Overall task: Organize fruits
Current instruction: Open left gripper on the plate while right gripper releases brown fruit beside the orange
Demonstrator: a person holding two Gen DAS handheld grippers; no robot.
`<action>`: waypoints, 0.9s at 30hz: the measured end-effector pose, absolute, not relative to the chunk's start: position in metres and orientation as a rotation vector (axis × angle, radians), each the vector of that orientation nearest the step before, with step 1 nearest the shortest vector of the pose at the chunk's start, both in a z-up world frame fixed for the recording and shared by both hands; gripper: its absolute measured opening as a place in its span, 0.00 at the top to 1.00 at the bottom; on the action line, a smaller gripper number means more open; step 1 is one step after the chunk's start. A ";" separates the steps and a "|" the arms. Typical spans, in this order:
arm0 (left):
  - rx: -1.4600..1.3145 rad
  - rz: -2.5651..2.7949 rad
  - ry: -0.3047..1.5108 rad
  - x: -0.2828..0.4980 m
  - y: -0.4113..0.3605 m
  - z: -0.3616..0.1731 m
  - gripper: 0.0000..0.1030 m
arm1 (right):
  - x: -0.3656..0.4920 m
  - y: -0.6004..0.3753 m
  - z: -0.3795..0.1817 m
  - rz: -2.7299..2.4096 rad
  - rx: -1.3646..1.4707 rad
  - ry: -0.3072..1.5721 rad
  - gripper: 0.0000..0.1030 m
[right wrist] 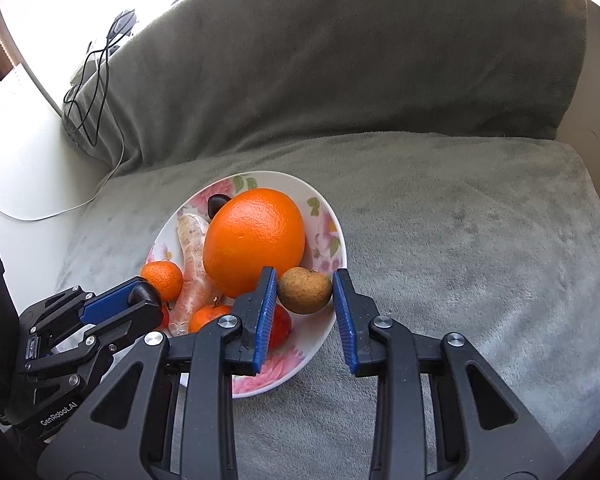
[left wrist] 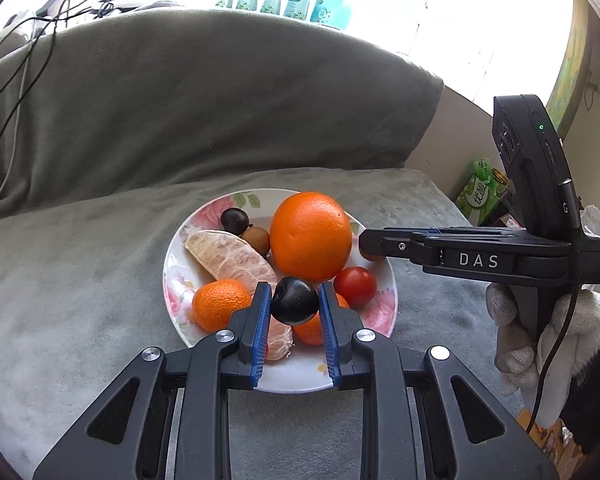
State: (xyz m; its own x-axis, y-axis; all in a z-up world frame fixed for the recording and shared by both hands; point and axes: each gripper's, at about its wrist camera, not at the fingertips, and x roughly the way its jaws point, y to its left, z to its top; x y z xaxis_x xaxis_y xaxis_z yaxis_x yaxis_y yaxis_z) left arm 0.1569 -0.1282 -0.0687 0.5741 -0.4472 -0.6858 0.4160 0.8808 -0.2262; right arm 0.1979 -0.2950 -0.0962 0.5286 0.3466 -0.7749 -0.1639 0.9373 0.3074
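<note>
- Over the floral plate (left wrist: 384, 300): left gripper (left wrist: 295, 307) closed on dark round fruit (left wrist: 294, 300), both pads touching.
- Right gripper (right wrist: 305, 295): brown fruit (right wrist: 305, 290) betw. pads; contact unclear.

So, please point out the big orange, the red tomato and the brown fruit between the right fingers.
big orange (left wrist: 310, 236): left wrist view, front skin.
red tomato (left wrist: 355, 286): left wrist view, top.
brown fruit (right wrist: 305, 290): right wrist view, middle.
</note>
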 end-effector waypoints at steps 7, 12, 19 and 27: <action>-0.033 -0.503 0.803 0.156 -0.129 -0.071 0.78 | 0.198 -0.293 -0.096 0.311 0.198 0.965 0.71; -0.023 -0.501 0.795 0.156 -0.131 -0.072 0.56 | 0.197 -0.290 -0.094 0.321 0.195 0.959 0.71; -0.022 -0.505 0.804 0.155 -0.130 -0.074 0.47 | 0.194 -0.290 -0.090 0.323 0.208 0.940 0.49; -0.028 -0.487 0.806 0.154 -0.131 -0.072 0.32 | 0.187 -0.291 -0.078 0.331 0.215 0.888 0.27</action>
State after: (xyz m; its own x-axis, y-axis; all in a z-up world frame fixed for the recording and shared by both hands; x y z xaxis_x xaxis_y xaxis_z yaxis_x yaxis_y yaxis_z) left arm 0.1542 -0.1313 -0.0715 0.5883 -0.4283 -0.6859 0.4077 0.8896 -0.2059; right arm 0.1871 -0.2912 -0.0776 0.5855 0.3696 -0.7215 -0.1932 0.9280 0.3186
